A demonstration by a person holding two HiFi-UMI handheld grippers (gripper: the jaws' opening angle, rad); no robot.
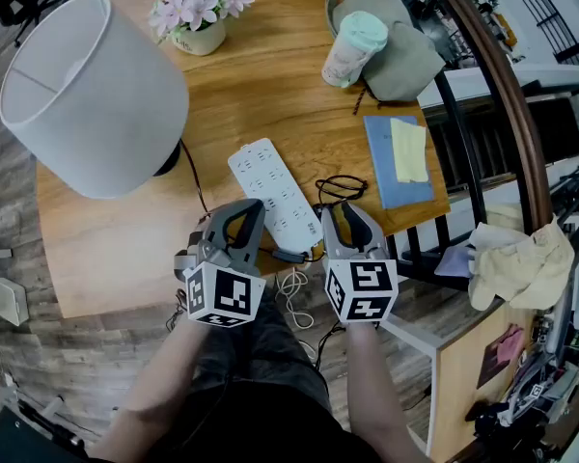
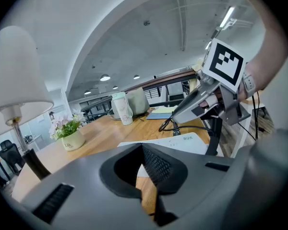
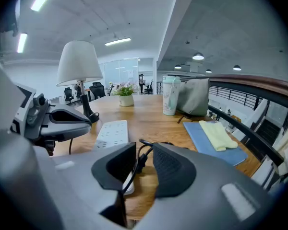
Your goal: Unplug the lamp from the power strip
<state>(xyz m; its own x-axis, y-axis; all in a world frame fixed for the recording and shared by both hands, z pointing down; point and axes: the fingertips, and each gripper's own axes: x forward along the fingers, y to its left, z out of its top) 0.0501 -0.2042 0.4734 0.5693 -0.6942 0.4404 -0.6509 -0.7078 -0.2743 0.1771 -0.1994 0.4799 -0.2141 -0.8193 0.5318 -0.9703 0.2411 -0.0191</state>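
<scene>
lamp (image 1: 92, 95) stands at the upper left of the head view on the tabletop (image 1: 270, 95), and its black cord (image 1: 195, 183) trails down toward the white strip (image 1: 270, 193) at centre frame. in the right gripper view a black plug (image 3: 138, 163) sits at the strip's near edge and looks seated in a socket.

the right gripper (image 1: 350, 222) hovers at the strip's right side. its jaws are moderately apart, with the plug and cord showing in the gap beyond them, and nothing is clamped. the left gripper (image 1: 236, 222) is over the strip's near left. it has a narrower gap and holds nothing, with only strip and wood visible through it.

this reads as the approach, with the unplugging not yet begun. the next move likely calls for the right gripper to drop over the plug body, not the cord, and close. the left gripper would bear down on the strip so it does not lift, followed by a straight pull out of the socket.
</scene>
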